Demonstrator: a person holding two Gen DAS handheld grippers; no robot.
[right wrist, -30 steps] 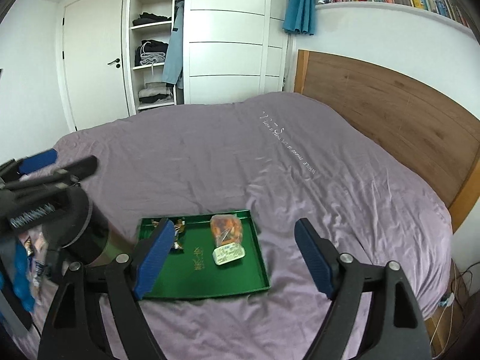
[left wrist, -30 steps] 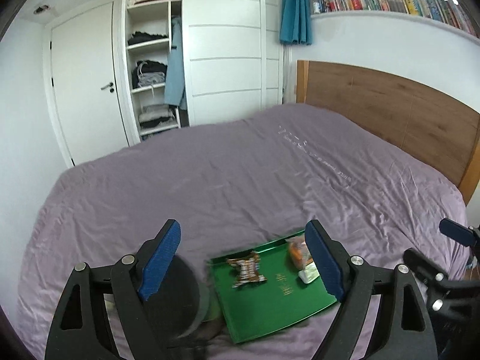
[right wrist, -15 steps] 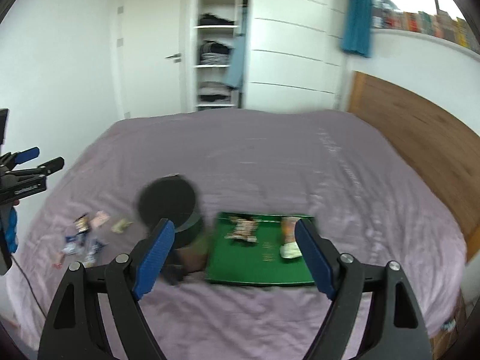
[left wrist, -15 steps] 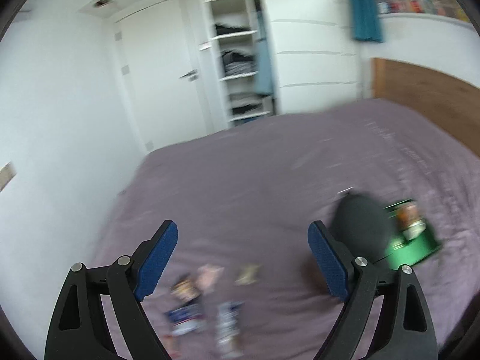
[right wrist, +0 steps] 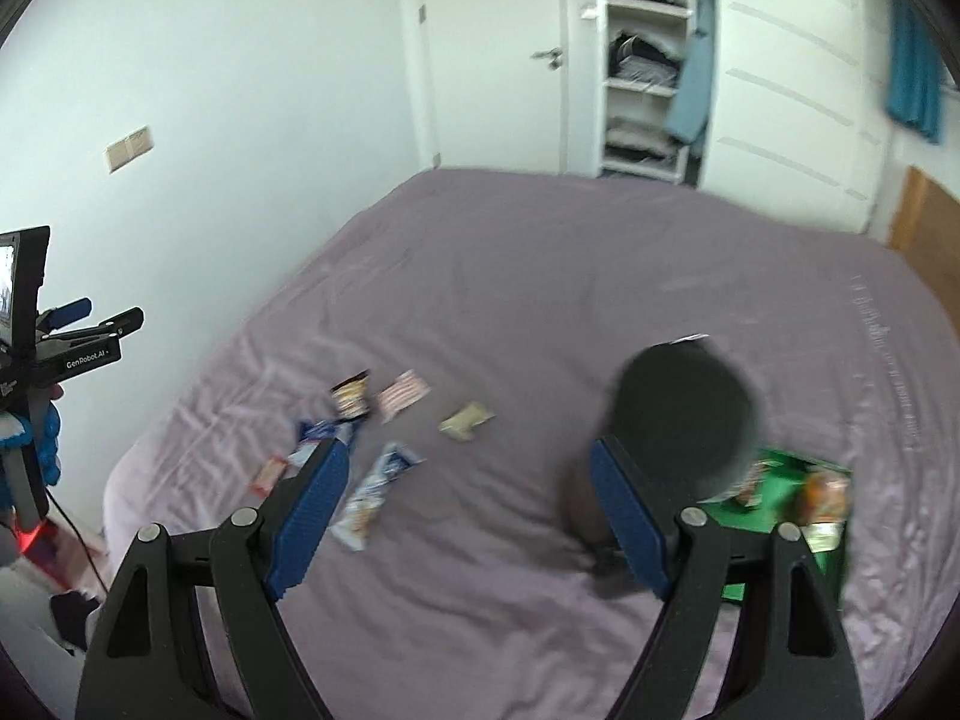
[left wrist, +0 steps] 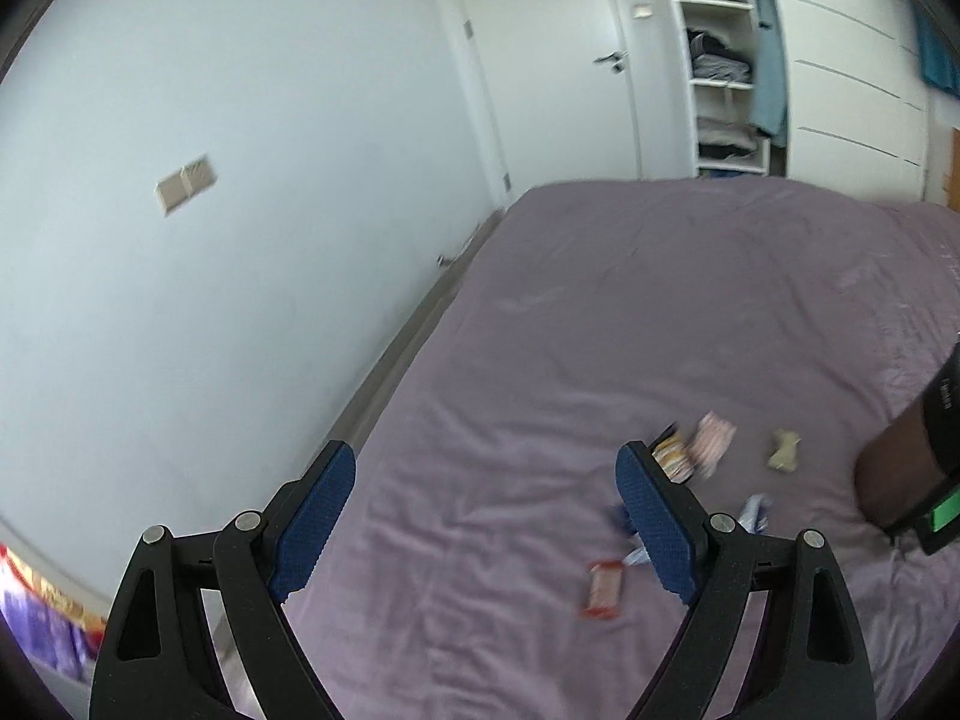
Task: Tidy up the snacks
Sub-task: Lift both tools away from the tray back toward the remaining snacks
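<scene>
Several loose snack packets lie on the purple bed (right wrist: 540,276): a red bar (left wrist: 602,588), a yellow-brown packet (right wrist: 350,394), a pink striped packet (right wrist: 404,392), a beige packet (right wrist: 465,420) and blue-white packets (right wrist: 375,487). A green tray (right wrist: 831,552) at the right holds an orange snack (right wrist: 825,493) and others. My left gripper (left wrist: 486,525) is open and empty above the bed's left part, the packets by its right finger. My right gripper (right wrist: 465,516) is open and empty above the bed. The left gripper also shows in the right wrist view (right wrist: 84,324).
A round black container (right wrist: 684,414) stands beside the tray, blurred. A white wall and the bed's left edge lie at the left (left wrist: 384,372). A door and open wardrobe shelves (right wrist: 642,66) stand beyond the bed. A wooden headboard (right wrist: 924,222) is at the right.
Both views have swung left, away from the tray and toward the loose packets near the bed's left edge. Both grippers stay open.
</scene>
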